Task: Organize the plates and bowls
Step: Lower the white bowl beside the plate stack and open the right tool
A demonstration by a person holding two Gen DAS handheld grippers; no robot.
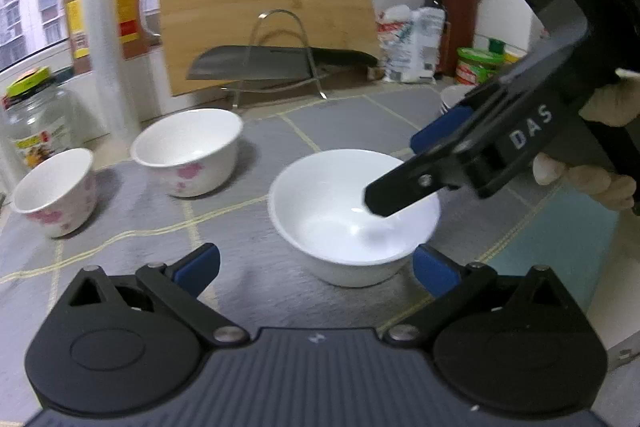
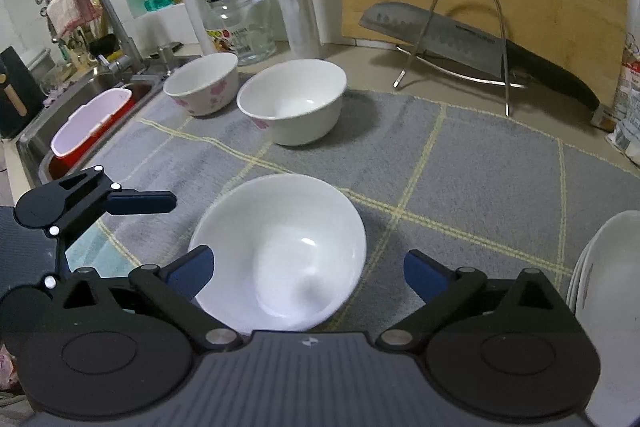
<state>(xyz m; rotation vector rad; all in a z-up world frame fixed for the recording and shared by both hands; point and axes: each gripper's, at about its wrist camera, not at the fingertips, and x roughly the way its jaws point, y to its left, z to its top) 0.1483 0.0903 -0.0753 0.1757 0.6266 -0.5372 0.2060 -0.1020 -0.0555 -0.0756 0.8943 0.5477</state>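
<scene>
The grey checked mat covers the surface. The plain white bowl sits on it, free, nearer than two flowered bowls. Right gripper and left gripper both have fingers released, empty. Judged step: bowl just placed; next, fetch another bowl for stacking.

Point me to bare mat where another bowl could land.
Free: the mat between the plain bowl, knife stand and plate stack. Crowded: the sink-side corner, where two floral bowls sit close by the jar.
</scene>
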